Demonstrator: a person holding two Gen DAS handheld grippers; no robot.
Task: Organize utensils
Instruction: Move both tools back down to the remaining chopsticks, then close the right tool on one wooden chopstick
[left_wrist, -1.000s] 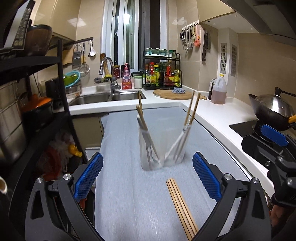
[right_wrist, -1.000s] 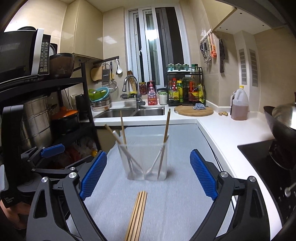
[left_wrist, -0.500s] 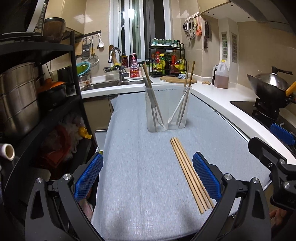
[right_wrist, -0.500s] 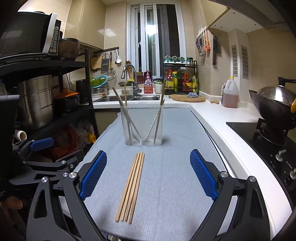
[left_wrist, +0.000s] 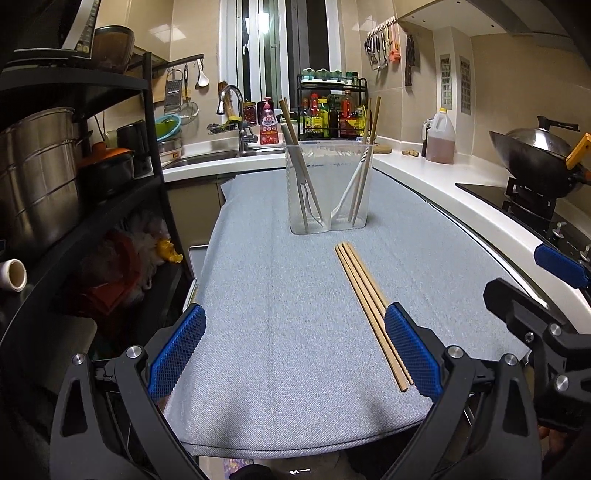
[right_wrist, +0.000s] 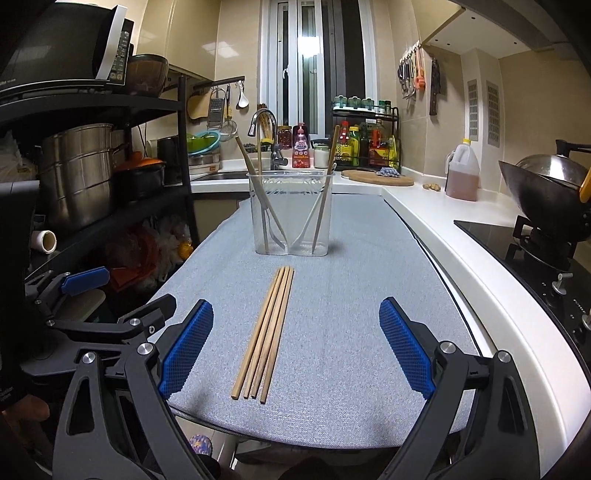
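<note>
I have both tools spread wide and empty: the right gripper (right_wrist: 295, 347) hangs over the near end of the four loose chopsticks (right_wrist: 267, 332), which lie side by side and touching on the grey mat (right_wrist: 351, 258), pointing toward the clear holder (right_wrist: 291, 214) farther up the counter. The left gripper (left_wrist: 293, 350) sits off to the side, its right finger (left_wrist: 410, 350) just over the tail of the same bundle. My worry is the grab itself: the sticks are thin, flat on soft cloth and packed together, so closing on them could pinch only one or two and roll the others off the mat's near edge. Coming in from above, the pads may also snag the cloth and drag it, and the holder stands on that cloth. The holder looks light and already has utensils leaning outward in it; I can't tell from here how its compartments divide, so a careless drop-in could knock a leaning stick or tip it.
</note>
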